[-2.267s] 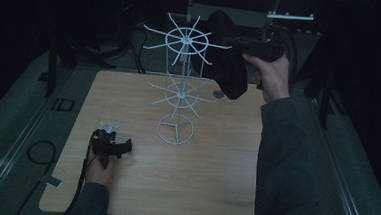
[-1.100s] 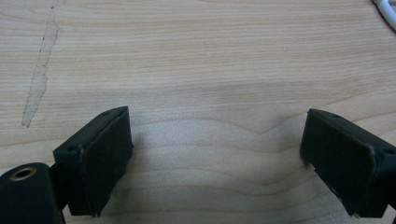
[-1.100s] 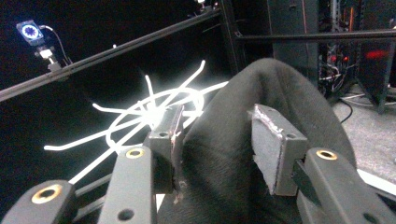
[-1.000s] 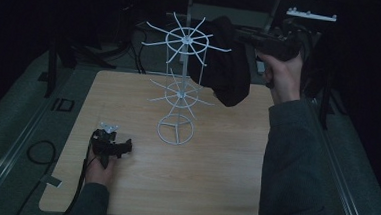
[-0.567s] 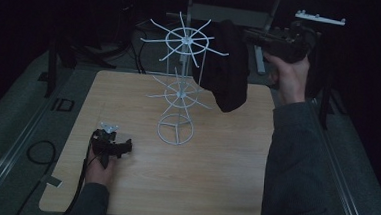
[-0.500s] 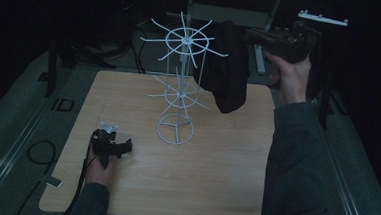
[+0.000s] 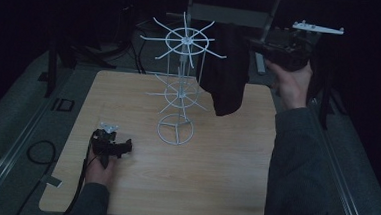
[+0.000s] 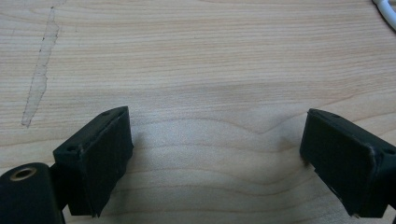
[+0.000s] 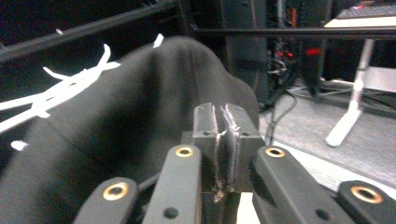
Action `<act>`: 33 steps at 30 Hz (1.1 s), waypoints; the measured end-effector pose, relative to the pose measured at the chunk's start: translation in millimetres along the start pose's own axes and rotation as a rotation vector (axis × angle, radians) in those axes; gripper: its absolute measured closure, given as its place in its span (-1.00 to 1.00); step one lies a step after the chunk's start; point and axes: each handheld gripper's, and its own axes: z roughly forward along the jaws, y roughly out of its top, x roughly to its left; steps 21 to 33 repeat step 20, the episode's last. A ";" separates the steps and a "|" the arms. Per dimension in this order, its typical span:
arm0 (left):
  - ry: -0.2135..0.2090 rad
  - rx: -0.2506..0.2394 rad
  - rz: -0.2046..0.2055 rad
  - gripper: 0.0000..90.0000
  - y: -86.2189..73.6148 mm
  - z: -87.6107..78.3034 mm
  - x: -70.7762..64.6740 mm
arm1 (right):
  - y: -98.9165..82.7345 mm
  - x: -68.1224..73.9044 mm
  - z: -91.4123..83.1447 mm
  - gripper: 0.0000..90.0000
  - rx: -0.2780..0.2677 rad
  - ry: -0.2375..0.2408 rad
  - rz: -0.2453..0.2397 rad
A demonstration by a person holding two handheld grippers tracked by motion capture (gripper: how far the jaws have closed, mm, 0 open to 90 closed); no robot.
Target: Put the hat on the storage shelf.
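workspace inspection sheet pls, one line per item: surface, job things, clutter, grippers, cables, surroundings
Surface: wooden table, pale grain, with a faint long scuff mark seen in the left gripper view.
Job's things: white wire rack upright near the table's middle; black cloth draped over its top spokes on the right, hanging down.
Clutter: nothing seen on the table.
Grippers: left gripper resting low on the table, open, nothing between its jaws; right gripper raised at the rack's top, jaws together, fabric right in front of them.
Cables: black cable looping left of the table.
Surroundings: dark; white desk leg and more cables behind.
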 end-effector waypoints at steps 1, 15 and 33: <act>0.000 0.000 0.000 -0.77 0.0 0.0 0.0 | -1.8 0.4 1.0 0.90 0.010 -0.011 -0.006; -0.001 0.002 -0.001 -0.77 0.1 -0.1 -0.1 | -24.7 -1.0 7.4 1.00 0.069 -0.109 -0.047; 0.000 -0.002 -0.004 -0.77 0.1 0.1 -0.3 | -33.6 -5.1 8.4 1.00 0.083 -0.122 -0.039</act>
